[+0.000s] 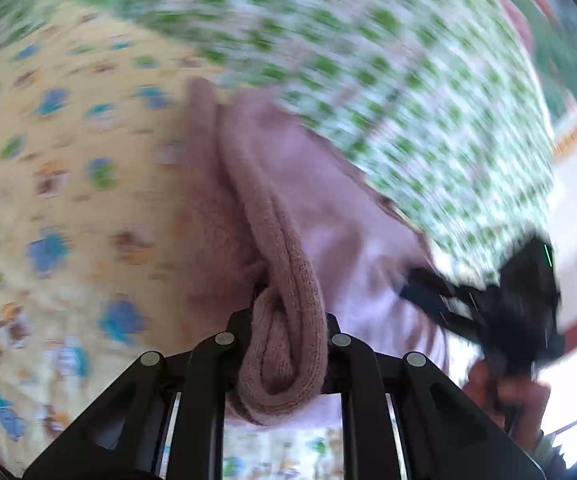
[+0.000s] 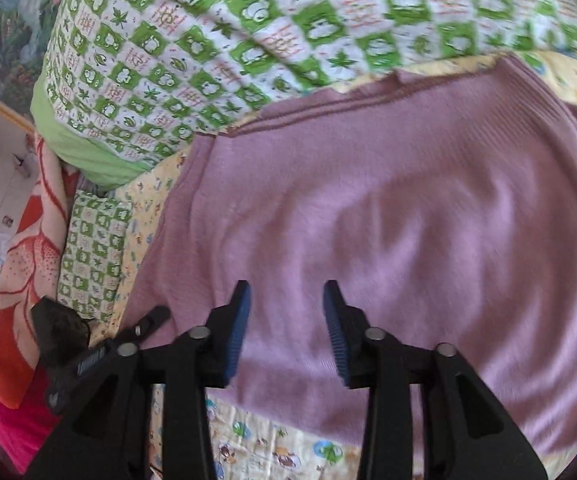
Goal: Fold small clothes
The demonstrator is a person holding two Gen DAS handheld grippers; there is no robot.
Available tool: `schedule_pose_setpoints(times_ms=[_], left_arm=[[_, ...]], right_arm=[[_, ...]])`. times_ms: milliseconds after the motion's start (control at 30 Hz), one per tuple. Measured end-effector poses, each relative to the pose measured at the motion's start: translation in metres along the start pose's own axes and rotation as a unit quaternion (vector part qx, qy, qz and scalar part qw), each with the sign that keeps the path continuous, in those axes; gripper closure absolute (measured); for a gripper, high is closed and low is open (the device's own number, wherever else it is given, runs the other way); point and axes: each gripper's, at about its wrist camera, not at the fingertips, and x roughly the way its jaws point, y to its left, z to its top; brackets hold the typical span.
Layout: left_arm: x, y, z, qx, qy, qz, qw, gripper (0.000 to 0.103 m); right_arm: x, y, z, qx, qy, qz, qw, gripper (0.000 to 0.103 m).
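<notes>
Left hand-held gripper [image 1: 284,344] clamped on bunched edge of mauve knit garment [image 2: 388,216]; right hand-held gripper [image 2: 287,320] half-open, empty above it; advice: carry edge across squarely.

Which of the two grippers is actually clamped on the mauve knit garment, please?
The left gripper: a bunched fold of the mauve knit garment is pinched between its jaws. The right gripper stands open above the fabric, nothing between its pads.

Motion blur smears the green-checked frog-print quilt [image 1: 388,80] and yellow cartoon-print bedsheet [image 1: 68,184]. The bunched mauve knitted sweater [image 1: 284,344] hides the left gripper's [image 1: 286,320] 2 fingertips.
</notes>
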Motion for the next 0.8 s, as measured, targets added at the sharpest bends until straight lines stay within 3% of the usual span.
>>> schedule_pose_setpoints(times_ms=[100,200,300,467,667,733,767,800], left_arm=[[0.018,-0.033,-0.013,0.051,0.022,0.005,0.9985,0.09],[0.036,-0.045,-0.023,0.055,0.041,-0.001,0.9976,0.09],[0.047,-0.048,-0.03,0.051,0.05,-0.001,0.9974,0.09],[0.054,-0.048,-0.029,0.052,0.057,0.0,0.997,0.09],[0.058,-0.06,-0.027,0.066,0.057,0.014,0.9961,0.09],[0.06,-0.065,-0.028,0.068,0.059,0.019,0.9958,0.09],[0.061,-0.067,-0.029,0.069,0.061,0.021,0.9955,0.09],[0.062,-0.069,-0.029,0.069,0.062,0.024,0.9954,0.09]], right_arm=[[0.01,0.006,0.02,0.005,0.016,0.04,0.999,0.05],[0.021,0.016,0.041,-0.001,0.028,0.085,0.996,0.028],[0.034,0.028,0.056,-0.024,0.037,0.096,0.994,0.018],[0.064,0.034,0.069,-0.051,0.065,0.057,0.995,0.018],[0.075,0.049,0.08,-0.089,0.043,0.057,0.994,0.019],[0.081,0.057,0.082,-0.102,0.051,0.057,0.992,0.032],[0.085,0.06,0.083,-0.106,0.059,0.054,0.991,0.043],[0.088,0.062,0.084,-0.108,0.065,0.049,0.991,0.047]])
